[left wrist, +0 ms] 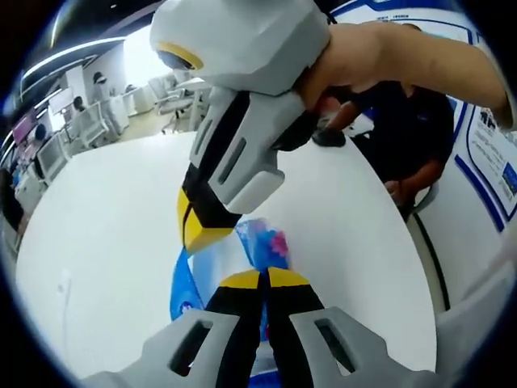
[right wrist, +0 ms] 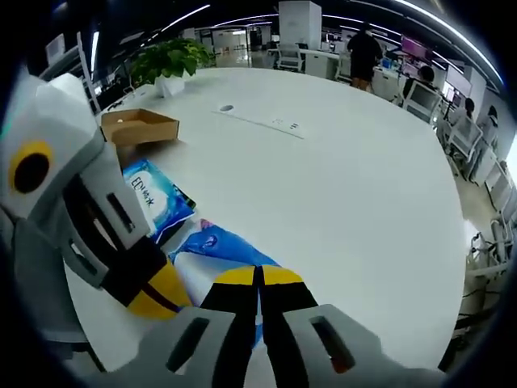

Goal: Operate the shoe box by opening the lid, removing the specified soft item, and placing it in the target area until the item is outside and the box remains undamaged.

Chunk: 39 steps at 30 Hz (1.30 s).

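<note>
A soft blue and white pack (left wrist: 260, 239) with pink print lies on the white table (left wrist: 105, 226). My left gripper (left wrist: 260, 279) is shut, and the pack's edge runs in between its yellow-tipped jaws. A hand holds my right gripper (left wrist: 202, 233), which comes down from above onto the pack's left side. In the right gripper view, the same pack (right wrist: 216, 242) sits just ahead of my right gripper (right wrist: 258, 275), whose jaws are shut on its near edge. My left gripper (right wrist: 153, 297) reaches in from the left beside it.
A second blue and white pack with printed letters (right wrist: 152, 191) lies just past the first. An open brown cardboard box (right wrist: 137, 125) stands beyond it, near a potted plant (right wrist: 170, 55). A person in a dark shirt (left wrist: 416, 137) sits at the table's far side. Office chairs (left wrist: 97, 121) stand behind.
</note>
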Motion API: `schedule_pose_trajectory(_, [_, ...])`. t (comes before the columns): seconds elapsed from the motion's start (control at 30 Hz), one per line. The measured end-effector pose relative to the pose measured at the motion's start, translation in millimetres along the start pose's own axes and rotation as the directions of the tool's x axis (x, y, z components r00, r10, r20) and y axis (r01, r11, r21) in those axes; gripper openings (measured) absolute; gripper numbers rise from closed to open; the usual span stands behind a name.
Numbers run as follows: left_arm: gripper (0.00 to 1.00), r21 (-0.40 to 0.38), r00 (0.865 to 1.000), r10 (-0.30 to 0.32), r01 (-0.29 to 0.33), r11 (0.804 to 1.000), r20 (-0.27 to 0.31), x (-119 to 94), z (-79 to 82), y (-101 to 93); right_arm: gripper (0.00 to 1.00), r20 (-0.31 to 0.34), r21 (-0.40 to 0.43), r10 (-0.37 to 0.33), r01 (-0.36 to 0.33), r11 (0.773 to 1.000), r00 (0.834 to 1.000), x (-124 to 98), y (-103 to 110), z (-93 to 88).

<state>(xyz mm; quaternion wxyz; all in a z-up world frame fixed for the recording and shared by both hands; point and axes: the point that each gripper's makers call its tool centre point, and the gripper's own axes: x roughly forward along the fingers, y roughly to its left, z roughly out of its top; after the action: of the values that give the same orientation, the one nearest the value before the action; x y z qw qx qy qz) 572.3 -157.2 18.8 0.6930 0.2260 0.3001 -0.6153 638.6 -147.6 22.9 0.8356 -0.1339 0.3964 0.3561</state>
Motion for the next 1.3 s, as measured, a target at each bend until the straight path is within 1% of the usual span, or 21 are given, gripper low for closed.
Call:
schedule_pose_trajectory(0.03, [0.00, -0.010, 1.000, -0.001, 0.001, 1.000, 0.002, 1.0, 0.1, -0.1, 0.00, 0.000, 0.000, -0.001, 0.001, 1.000, 1.000, 0.9, -0.5, 0.1])
schedule_pose_trajectory(0.43, [0.00, -0.016, 1.000, -0.013, 0.013, 1.000, -0.005, 3.9, -4.7, -2.1, 0.00, 0.003, 0.018, -0.006, 0.006, 1.000, 1.000, 4.3, 0.6, -3.7])
schedule_pose_trajectory(0.87, [0.00, 0.010, 1.000, -0.014, 0.014, 1.000, -0.025, 1.4, -8.4, -4.9, 0.00, -0.003, 0.021, -0.016, 0.016, 1.000, 1.000, 4.5, 1.4, -6.6])
schedule_pose_trajectory(1.07, [0.00, 0.019, 1.000, -0.016, 0.017, 1.000, -0.025, 0.6, -7.1, -5.9, 0.00, -0.008, 0.029, -0.022, 0.022, 0.999, 1.000, 3.5, 2.5, -6.6])
schedule_pose_trajectory(1.23, [0.00, 0.022, 1.000, 0.003, -0.002, 1.000, -0.030, -2.5, -7.1, -2.8, 0.00, -0.008, 0.014, -0.026, 0.026, 1.000, 1.000, 1.1, 4.2, -4.5])
schedule_pose_trajectory(1.3, [0.02, 0.031, 1.000, 0.004, -0.003, 1.000, -0.031, -5.3, -7.2, -3.2, 0.00, -0.009, 0.009, -0.028, 0.028, 1.000, 1.000, 0.7, 5.6, -3.9])
